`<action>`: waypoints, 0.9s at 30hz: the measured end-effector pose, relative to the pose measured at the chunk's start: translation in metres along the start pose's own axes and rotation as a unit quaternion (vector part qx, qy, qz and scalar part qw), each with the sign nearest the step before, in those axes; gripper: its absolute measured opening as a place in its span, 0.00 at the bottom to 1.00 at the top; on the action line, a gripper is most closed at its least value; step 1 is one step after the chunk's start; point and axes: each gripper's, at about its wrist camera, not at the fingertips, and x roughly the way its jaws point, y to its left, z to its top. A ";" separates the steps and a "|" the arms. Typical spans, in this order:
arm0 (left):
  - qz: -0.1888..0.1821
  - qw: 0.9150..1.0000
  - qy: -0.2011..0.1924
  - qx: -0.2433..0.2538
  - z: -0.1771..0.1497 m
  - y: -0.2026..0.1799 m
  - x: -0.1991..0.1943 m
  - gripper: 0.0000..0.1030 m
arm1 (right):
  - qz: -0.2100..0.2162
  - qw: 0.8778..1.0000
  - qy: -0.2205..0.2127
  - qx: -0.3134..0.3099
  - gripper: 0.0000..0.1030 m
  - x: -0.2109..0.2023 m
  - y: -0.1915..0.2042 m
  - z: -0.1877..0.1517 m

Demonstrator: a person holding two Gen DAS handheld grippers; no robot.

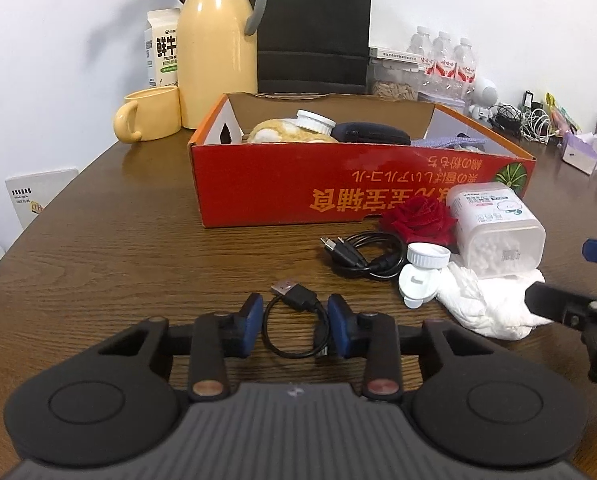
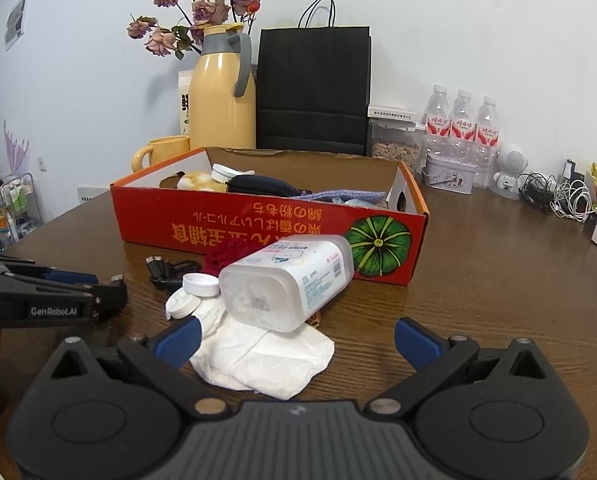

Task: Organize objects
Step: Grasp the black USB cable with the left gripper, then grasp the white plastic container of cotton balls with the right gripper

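One short USB cable (image 1: pixel 294 322) coiled between left claw (image 1: pixel 294 326) pads, plug toward box (image 1: pixel 338 196).

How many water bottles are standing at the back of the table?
3. The water bottles stand in a row by the wall: left, middle, right, right of the black bag. More may be hidden behind.

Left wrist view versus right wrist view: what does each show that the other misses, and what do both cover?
Only the left wrist view shows the short looped USB cable lying between the open left gripper's blue pads, and the coiled black cable in full. Only the right wrist view shows the metal tin beside the water bottles and the open right gripper hovering wide over the crumpled white tissue. Both show the red cardboard box, the tipped cotton swab container, the red rose, the white bottle caps and the yellow thermos.
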 end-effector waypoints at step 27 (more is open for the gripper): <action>-0.015 0.998 -0.058 -0.023 0.004 0.016 -0.024 0.35 | -0.075 0.997 0.014 0.013 0.98 0.054 0.034 0.024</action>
